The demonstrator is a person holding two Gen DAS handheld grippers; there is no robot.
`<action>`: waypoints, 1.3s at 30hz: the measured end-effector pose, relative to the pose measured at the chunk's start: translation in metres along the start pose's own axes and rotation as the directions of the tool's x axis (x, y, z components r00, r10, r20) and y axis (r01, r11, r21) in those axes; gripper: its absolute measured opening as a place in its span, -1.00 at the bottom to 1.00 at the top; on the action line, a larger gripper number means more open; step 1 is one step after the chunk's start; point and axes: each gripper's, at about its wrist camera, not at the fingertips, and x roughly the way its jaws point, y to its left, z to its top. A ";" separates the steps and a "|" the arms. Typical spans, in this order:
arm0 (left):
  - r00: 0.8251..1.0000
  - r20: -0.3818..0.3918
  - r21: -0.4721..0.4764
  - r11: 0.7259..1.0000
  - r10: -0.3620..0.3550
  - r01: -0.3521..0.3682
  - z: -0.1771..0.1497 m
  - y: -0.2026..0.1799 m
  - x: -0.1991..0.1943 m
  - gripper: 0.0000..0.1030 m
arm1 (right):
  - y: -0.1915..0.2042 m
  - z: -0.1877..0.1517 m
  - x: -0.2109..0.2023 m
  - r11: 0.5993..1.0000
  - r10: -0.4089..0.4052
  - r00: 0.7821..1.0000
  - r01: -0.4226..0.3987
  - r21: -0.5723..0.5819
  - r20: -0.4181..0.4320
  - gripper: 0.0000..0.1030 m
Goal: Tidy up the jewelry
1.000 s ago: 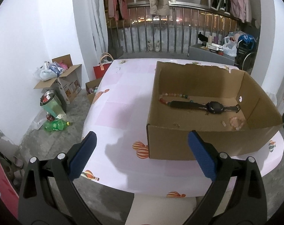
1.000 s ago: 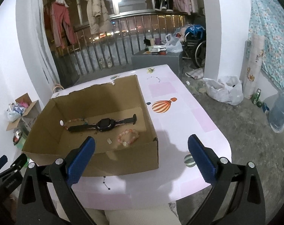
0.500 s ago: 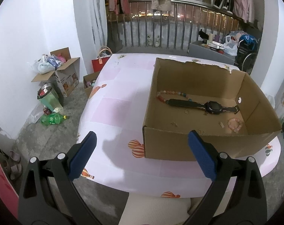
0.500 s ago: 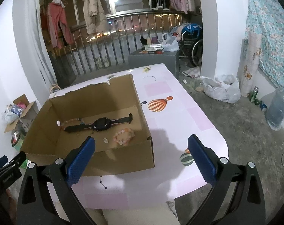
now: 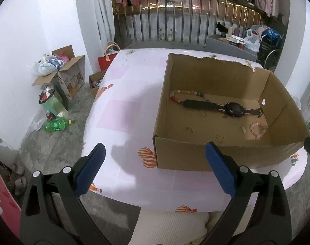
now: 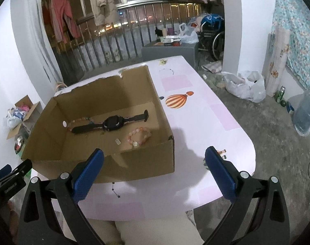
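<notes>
**Reaching into the box without snagging anything**

The jewelry all lies on the floor of the open cardboard box point(image 5: 226, 159): a black watch point(image 5: 232, 108) stretched across the middle, a beaded strand point(image 5: 187, 92) tucked partly under its left strap end, and a pink bead bracelet point(image 6: 139, 135) toward the near right corner. A few tiny pieces, among them a small ring point(image 5: 204, 113), sit loose between them (too small for us to name with confidence).

We hold both tools back from the near edge of the table point(image 5: 122, 106), above it and touching nothing. The left gripper point(image 5: 155, 163) has its jaws spread wide and empty; the right gripper point(image 6: 153, 164) likewise.

Our judgement is that the pink bracelet is the easiest first pick for the right tool, since it lies apart from the rest. We should come over the near wall from above, not through it, and close on one side of the loop. The watch overlaps the strand, so we should lift it before dragging the beads.
</notes>
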 end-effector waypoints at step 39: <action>1.000 -0.007 0.026 1.000 0.007 -0.007 0.007 -0.001 -0.029 0.83 | 0.017 0.006 -0.024 0.997 0.017 1.000 -0.017 -0.080 -0.003 0.87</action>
